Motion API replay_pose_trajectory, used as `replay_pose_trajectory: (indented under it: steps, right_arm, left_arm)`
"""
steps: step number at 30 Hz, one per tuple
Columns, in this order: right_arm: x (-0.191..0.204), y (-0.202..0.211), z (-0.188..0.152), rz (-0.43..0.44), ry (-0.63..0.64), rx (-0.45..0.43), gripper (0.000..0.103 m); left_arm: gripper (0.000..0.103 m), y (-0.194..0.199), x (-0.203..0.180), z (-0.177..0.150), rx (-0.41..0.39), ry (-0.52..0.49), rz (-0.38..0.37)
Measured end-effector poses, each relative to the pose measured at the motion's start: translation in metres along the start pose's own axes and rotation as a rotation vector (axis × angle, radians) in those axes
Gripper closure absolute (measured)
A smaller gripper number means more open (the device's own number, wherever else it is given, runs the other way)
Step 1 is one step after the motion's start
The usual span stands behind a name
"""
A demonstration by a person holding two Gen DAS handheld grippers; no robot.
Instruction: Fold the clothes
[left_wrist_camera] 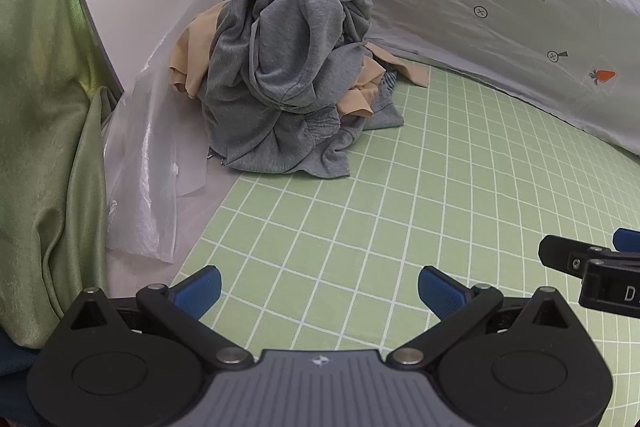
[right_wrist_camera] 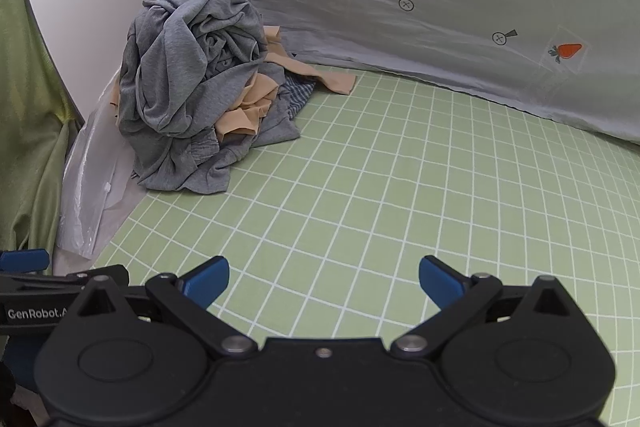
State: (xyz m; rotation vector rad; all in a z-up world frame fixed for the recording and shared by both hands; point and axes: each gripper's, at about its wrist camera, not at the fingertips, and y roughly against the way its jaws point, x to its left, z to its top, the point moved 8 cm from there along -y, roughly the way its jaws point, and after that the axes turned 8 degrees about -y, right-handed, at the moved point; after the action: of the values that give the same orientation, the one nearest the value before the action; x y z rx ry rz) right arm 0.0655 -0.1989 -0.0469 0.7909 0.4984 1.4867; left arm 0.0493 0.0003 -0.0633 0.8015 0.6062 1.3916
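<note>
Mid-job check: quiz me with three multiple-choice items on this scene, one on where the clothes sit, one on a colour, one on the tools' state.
1. Where is the clothes pile?
A. Far-left corner of the checked sheet
B. Between the left tool's fingers
C. Near right edge

2. Colour of the top garment?
A. Beige
B. Grey
C. Red

3. State of the left tool and right tool?
A. Both shut on cloth
B. One open, one shut
C. Both open, empty

Key: 1 A, it sits by the plastic bag; 2 B, grey drapes over beige; 3 C, only sheet shows between fingers.

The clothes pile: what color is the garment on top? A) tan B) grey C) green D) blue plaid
B: a crumpled grey garment crowns the clothes pile, with tan fabric poking out lower down.
</note>
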Motion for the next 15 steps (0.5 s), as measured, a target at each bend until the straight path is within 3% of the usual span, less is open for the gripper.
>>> replay_pose_trajectory:
  steps: [15]
  right_arm:
    - [0.0011, -0.0021, -0.0008, -0.014, 0.012, -0.005, 0.001]
  left_arm:
    - [0.000, -0.0061, -0.0011, 0.0053, 0.000, 0.007, -0.005]
